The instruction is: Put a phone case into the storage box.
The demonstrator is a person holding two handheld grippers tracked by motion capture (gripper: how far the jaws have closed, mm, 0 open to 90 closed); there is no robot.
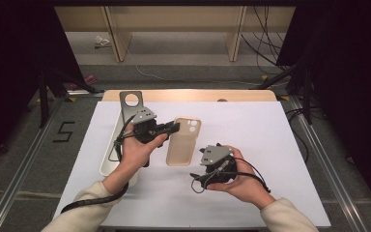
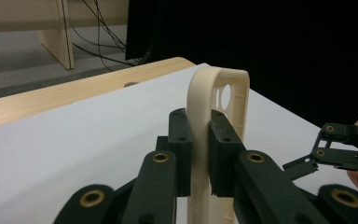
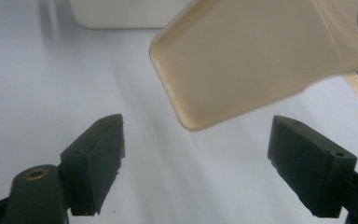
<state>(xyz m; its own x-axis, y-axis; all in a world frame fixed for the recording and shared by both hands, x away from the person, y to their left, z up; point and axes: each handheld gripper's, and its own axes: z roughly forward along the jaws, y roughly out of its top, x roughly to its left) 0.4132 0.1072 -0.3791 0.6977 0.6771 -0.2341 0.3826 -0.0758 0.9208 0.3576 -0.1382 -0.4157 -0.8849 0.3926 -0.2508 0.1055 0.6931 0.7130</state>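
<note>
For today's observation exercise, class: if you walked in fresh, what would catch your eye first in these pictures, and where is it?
First comes the cream plastic phone case at the middle of the white table, clamped at its long edge near the camera holes by the black left gripper. Next, the black right gripper, open, points at the case's lower end without touching it. Left of the hands stands a white plastic bin.

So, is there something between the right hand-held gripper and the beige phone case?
Nothing visible. The right hand-held gripper is open, and the phone case hangs just beyond its jaws, with bare white table between. The left hand-held gripper clamps the case's edge.
</note>
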